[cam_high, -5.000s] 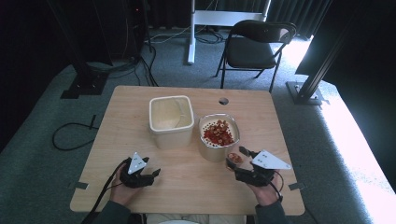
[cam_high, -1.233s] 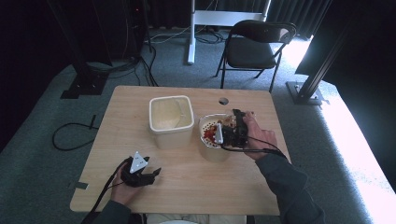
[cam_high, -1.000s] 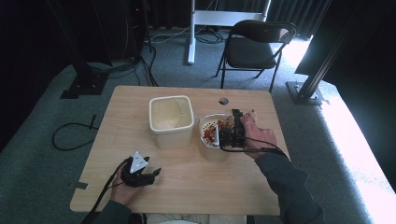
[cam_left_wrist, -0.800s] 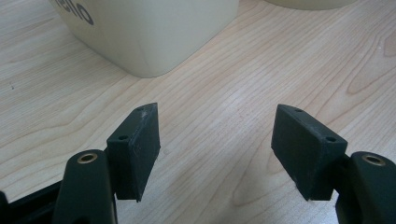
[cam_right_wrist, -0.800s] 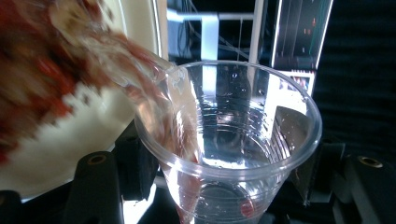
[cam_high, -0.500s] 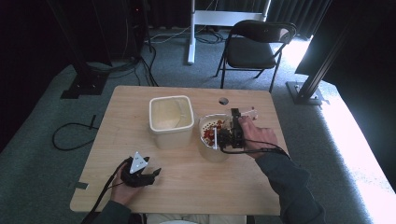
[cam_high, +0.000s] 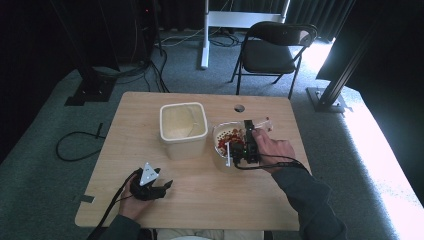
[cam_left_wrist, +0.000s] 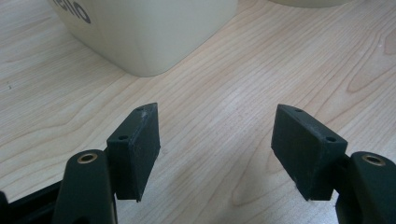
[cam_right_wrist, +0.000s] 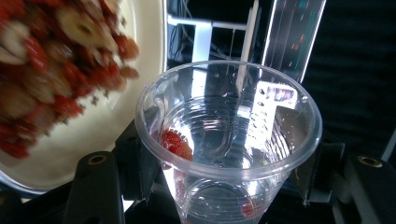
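The right gripper (cam_right_wrist: 219, 186) clamps a clear plastic cup (cam_right_wrist: 229, 140) beside the bowl of red dried fruit (cam_high: 227, 140); the left gripper (cam_left_wrist: 217, 154) rests wide open, empty, on the wooden surface (cam_high: 200, 195).

Dark letters on the cream tub (cam_left_wrist: 140, 28) are cut off; unreadable

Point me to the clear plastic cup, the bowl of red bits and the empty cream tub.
clear plastic cup (cam_right_wrist: 229, 140), right gripper view, on its inner wall below the rim.
bowl of red bits (cam_high: 223, 131), high view, on its pale rim at the far left.
empty cream tub (cam_high: 182, 121), high view, on its bare inside.
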